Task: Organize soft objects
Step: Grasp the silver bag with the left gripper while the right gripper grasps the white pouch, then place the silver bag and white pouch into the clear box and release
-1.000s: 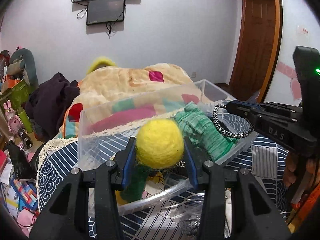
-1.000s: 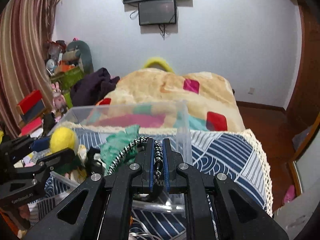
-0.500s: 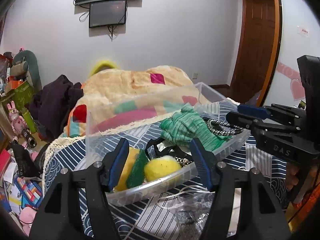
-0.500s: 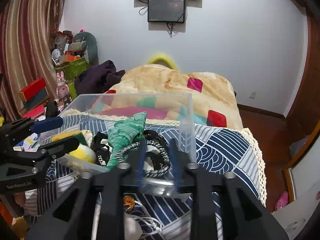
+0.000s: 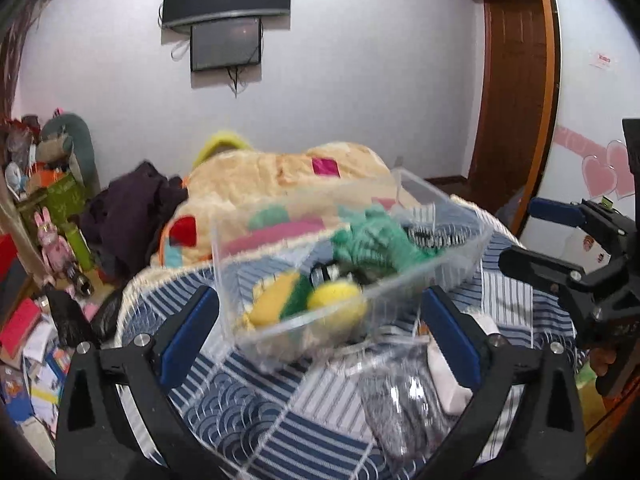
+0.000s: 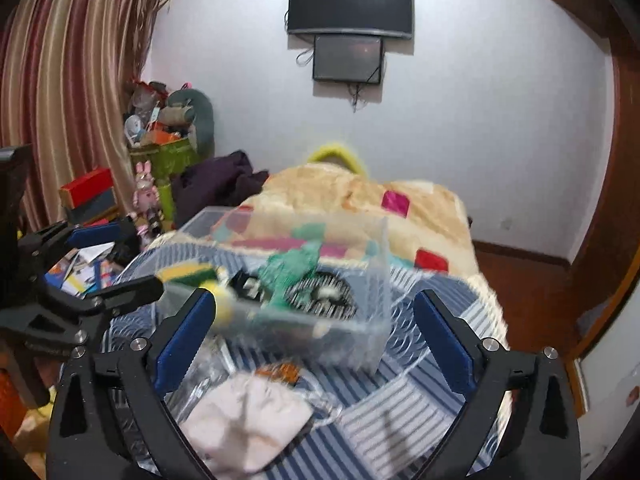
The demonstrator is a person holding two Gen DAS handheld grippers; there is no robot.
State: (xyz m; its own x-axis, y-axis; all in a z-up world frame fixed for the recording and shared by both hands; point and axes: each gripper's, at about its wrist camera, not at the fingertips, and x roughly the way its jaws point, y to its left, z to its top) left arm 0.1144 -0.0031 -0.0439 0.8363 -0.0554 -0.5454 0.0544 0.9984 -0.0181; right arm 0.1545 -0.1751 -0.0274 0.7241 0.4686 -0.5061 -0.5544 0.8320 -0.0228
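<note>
Fingers of left gripper [image 5: 320, 328] spread wide, gripping nothing, blue pads either side of the near end of a clear plastic bin [image 5: 460, 248], not touching it. Fingers of right gripper [image 6: 312, 336] likewise wide apart and empty, framing the same bin from its other end.

Bin resting on a bed, on a navy-and-white patterned cover [image 5: 248, 412]. Inside the bin: yellow felt ball [image 5: 336, 300] at the near corner in the left view, just beside a yellow-and-green sponge [image 5: 280, 300]; green knitted cloth [image 5: 372, 240] lying across the middle; black-and-white braided cord [image 6: 324, 292] coiled at the end near the right gripper; something black between ball and cloth, too blurred to name. All contents motion-blurred in both views.

On the cover in front of the bin, outside it: crumpled clear plastic bag [image 5: 404, 404] and pale pink cloth [image 6: 248, 412], just beside each other. Small orange item [image 6: 280, 370] between pink cloth and bin wall, not identifiable.

Behind the bin: beige blanket with coloured squares [image 5: 280, 172], dark purple garment [image 5: 128, 208] to its left. Two dark screens [image 6: 348, 28] on the back wall.
</note>
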